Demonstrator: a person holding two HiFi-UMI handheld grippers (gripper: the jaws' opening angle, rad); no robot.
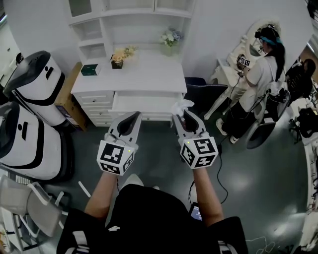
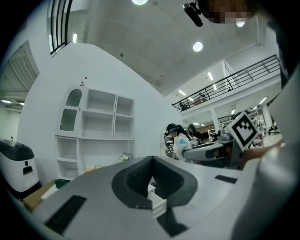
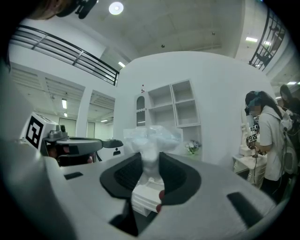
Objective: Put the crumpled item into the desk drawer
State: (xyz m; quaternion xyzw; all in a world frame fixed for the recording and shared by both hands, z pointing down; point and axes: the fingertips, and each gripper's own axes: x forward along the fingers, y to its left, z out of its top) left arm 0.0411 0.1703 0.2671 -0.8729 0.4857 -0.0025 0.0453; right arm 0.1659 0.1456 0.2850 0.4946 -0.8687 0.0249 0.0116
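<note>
Short of the drawer (image 1: 146, 103), which looks pulled out, my right tool (image 1: 183, 116) pinches the white wad (image 1: 181, 105), jaws part-closed on it; left tool (image 1: 132, 118) closed, empty. I should carry the wad level over the drawer, lower inside, then release.

Dark grey floor (image 1: 258, 188) here, glossy, throwing back the ceiling lamps. Plain white walls (image 1: 39, 25) all round. Against the far wall sits a white desk (image 1: 144, 74) with a white shelf unit (image 1: 124, 15) rising behind it. On the top are a vase of pale flowers (image 1: 170, 38), a small pot of yellow ones (image 1: 119, 57) and a green box (image 1: 91, 69). A brown carton (image 1: 64, 96) leans at its left end and a dark chair (image 1: 206, 94) stands at the right. Two big white-and-black machines (image 1: 35, 79) crowd the left side. Far right, a person (image 1: 263, 74) stands at a white vanity. Overhead, round ceiling lights (image 2: 198, 46) and a black balcony railing (image 2: 234, 79).
</note>
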